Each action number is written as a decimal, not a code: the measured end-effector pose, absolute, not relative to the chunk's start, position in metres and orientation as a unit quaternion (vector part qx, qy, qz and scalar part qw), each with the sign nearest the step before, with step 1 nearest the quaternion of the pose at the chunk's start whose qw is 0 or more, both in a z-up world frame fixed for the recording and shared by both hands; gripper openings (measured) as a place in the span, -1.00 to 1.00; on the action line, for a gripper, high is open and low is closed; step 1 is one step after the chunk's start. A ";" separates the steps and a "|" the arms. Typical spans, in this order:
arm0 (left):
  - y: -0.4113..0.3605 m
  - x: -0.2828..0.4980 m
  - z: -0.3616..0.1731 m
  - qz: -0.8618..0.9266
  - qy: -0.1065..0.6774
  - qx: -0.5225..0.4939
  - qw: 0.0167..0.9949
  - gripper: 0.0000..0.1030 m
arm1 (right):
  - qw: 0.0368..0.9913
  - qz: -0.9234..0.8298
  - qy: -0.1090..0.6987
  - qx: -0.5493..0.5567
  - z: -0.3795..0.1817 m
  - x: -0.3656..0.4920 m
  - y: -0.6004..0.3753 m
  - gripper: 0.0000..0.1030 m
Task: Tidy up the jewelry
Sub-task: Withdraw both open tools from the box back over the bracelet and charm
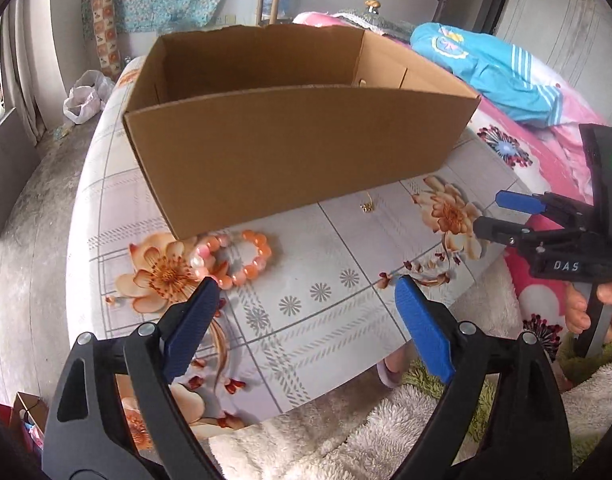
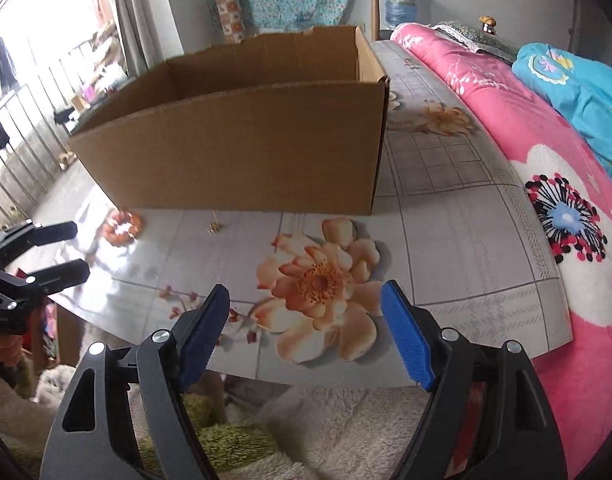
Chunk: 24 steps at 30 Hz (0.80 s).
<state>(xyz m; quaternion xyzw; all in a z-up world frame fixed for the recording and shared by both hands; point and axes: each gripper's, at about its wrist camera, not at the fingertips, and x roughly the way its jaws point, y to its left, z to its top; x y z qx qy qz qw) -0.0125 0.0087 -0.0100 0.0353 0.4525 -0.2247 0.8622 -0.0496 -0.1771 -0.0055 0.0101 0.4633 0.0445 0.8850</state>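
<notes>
Two orange and pink bead bracelets [image 1: 232, 258] lie on the flowered table against the front left corner of a brown cardboard box [image 1: 290, 152]. A small gold trinket [image 1: 367, 205] lies in front of the box's front wall. My left gripper [image 1: 306, 288] hangs open just in front of the bracelets, nothing between its blue pads. My right gripper [image 2: 306, 296] is open above a printed flower, empty. The right wrist view shows the bracelets [image 2: 122, 227], the gold trinket [image 2: 215, 227], the box [image 2: 242, 148] and the left gripper [image 2: 76, 250] at the left edge. The right gripper [image 1: 486, 212] appears at the right of the left wrist view.
The table [image 1: 326, 320] has a glossy flower-print top; its near edge runs under both grippers. A pink flowered quilt [image 2: 546, 200] with a blue garment [image 2: 578, 92] lies to the right. White and green fluffy fabric [image 2: 286, 432] shows below the table edge. A white plastic bag [image 1: 84, 98] sits on the floor.
</notes>
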 end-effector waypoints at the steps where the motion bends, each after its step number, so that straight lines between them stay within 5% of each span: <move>1: 0.005 -0.013 -0.014 -0.222 0.455 0.041 0.861 0.66 | 0.883 0.040 0.469 -0.002 -0.010 -0.049 -0.174 0.48; 11: -0.014 -0.010 -0.037 -0.185 0.485 0.058 0.853 0.66 | 0.868 -0.005 0.497 0.017 -0.035 -0.034 -0.186 0.61; 17: -0.019 -0.008 -0.045 -0.161 0.498 0.061 0.850 0.66 | 0.865 -0.016 0.501 -0.002 -0.038 -0.032 -0.179 0.86; 24: -0.031 -0.003 -0.048 -0.148 0.500 0.070 0.850 0.68 | 0.859 -0.017 0.511 0.004 -0.038 -0.029 -0.178 0.87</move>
